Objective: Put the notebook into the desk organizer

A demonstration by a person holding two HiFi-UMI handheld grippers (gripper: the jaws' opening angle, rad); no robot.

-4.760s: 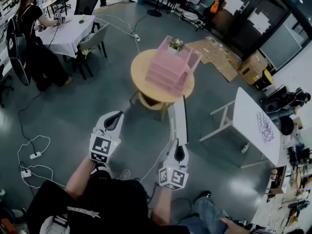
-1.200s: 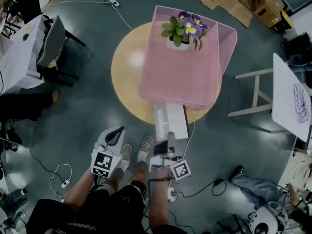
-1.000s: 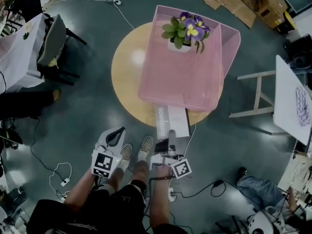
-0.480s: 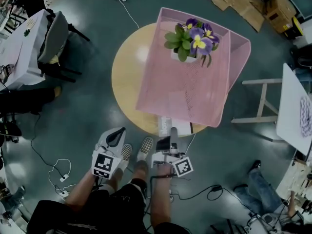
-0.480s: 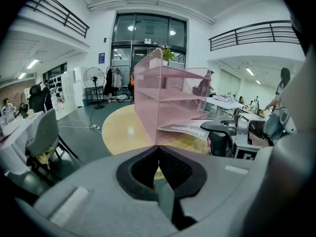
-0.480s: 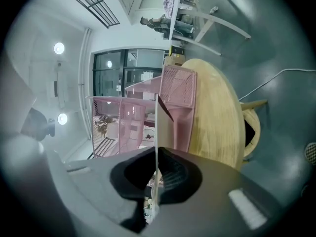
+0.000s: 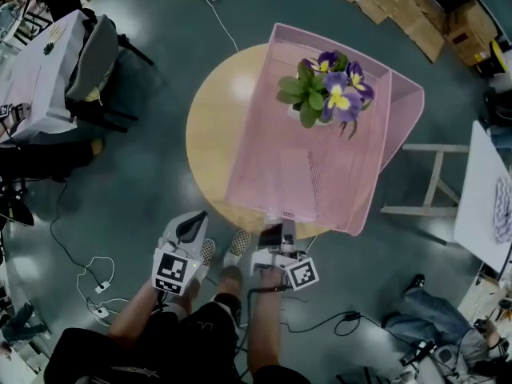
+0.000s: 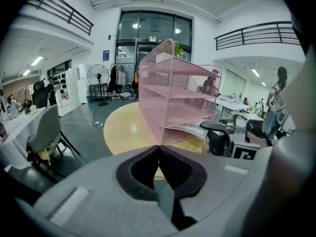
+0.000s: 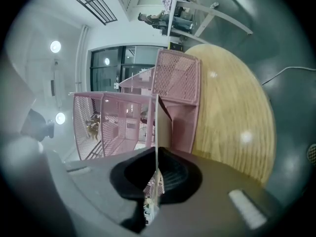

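Observation:
The pink mesh desk organizer (image 7: 320,166) stands on a round wooden table (image 7: 212,126), with a potted pansy (image 7: 328,90) on top. My right gripper (image 7: 278,229) sits at the organizer's near edge, shut on the white notebook (image 7: 286,230). Only the notebook's short near end shows outside the mesh. In the right gripper view the notebook (image 9: 157,127) runs edge-on from the shut jaws into the organizer (image 9: 133,117). The left gripper view shows the notebook (image 8: 192,129) lying in the lowest shelf. My left gripper (image 7: 190,224) hangs lower left of the table, shut and empty.
A chair and a white-clothed table (image 7: 48,62) stand at the upper left. Another white table (image 7: 488,198) is at the right. Cables (image 7: 88,278) trail over the grey floor and flattened cardboard (image 7: 392,6) lies beyond the round table. The person's shoes (image 7: 238,246) are by the table's near edge.
The notebook has slid deeper into the organizer, leaving only a short end outside. My right gripper has moved forward with it to the organizer's edge. The left gripper has stayed put.

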